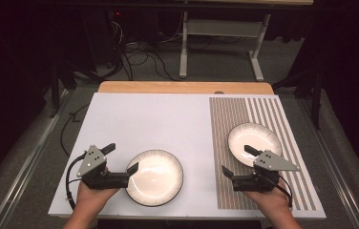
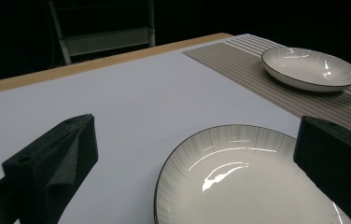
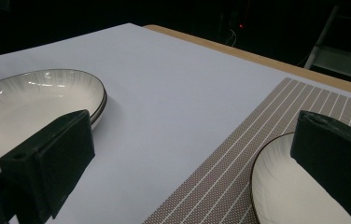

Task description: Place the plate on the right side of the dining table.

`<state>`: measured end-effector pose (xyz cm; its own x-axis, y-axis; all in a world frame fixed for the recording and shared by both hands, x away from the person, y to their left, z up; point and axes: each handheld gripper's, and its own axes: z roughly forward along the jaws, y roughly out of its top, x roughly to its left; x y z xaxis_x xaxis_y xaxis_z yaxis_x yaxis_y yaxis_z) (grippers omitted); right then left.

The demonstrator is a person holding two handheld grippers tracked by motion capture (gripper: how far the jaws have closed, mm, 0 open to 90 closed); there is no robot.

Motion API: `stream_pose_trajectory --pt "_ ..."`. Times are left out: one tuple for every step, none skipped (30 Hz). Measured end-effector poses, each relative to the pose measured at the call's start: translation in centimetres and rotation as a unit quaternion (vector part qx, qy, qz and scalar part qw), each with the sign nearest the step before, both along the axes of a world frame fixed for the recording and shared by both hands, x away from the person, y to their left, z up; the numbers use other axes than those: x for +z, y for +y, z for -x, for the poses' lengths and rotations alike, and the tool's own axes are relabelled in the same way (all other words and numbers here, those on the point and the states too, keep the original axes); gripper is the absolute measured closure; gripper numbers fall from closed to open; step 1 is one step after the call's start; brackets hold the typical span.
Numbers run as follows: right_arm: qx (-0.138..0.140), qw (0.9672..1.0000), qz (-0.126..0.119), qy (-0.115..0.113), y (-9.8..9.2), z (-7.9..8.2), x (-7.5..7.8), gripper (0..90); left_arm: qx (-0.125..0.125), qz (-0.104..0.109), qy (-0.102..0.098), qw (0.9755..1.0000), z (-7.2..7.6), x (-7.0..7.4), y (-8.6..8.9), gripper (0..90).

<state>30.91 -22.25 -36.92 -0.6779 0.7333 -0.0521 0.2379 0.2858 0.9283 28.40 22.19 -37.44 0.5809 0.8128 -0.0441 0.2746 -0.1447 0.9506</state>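
straddling the left rim of the near bowl (image 1: 154,177), the left gripper (image 1: 122,159) stands with its jaws wide apart and nothing between them; in the left gripper view one jaw hangs over the bare white board (image 2: 131,98) and the other over the bowl's (image 2: 253,182) inner slope. the right gripper (image 1: 237,161) is likewise spread and empty, one jaw over the far bowl (image 1: 254,140) and the other over the striped placemat (image 1: 225,119) beside it.

location: the near bowl rests on the white board, close to the front edge; the far bowl sits on the placemat at the right, well apart from the near one.

procedure, judged from this pose:
- lower each gripper until the rim lies between the jaw pads, one pad inside, one outside.
- seat the rim deep in the pads before closing. the glaze looks glossy, and a tip-only grip is likely to slip.
- close squarely across the rim, not at a slant.
- keep the outer jaw off the surface; on the right it could catch the placemat and drag it.
- lift level, so the bowl does not swing from its single grip point.
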Motion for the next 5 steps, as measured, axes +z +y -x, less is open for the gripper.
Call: stream_pose_trajectory --pt "0.0 1.0 -0.003 0.004 -0.02 0.04 0.0 0.6 0.0 -0.001 0.001 1.0 -0.01 -0.03 -0.02 0.5" --pt "0.001 1.0 -0.005 0.001 -0.07 0.0 -0.03 0.6 0.0 0.0 0.001 1.0 -0.01 -0.05 -0.03 0.5" --pt "0.002 1.0 -0.003 -0.003 -0.16 -0.01 -0.01 0.6 0.0 0.0 0.001 1.0 -0.01 -0.06 -0.04 0.5" --pt "0.0 1.0 -0.007 -0.001 -0.2 0.07 0.03 0.5 0.001 -0.001 0.001 1.0 0.0 -0.05 -0.04 0.5" --pt "0.0 1.0 -0.007 -0.003 -0.27 0.08 0.07 0.6 0.001 -0.003 0.0 1.0 0.02 -0.02 -0.03 0.5"
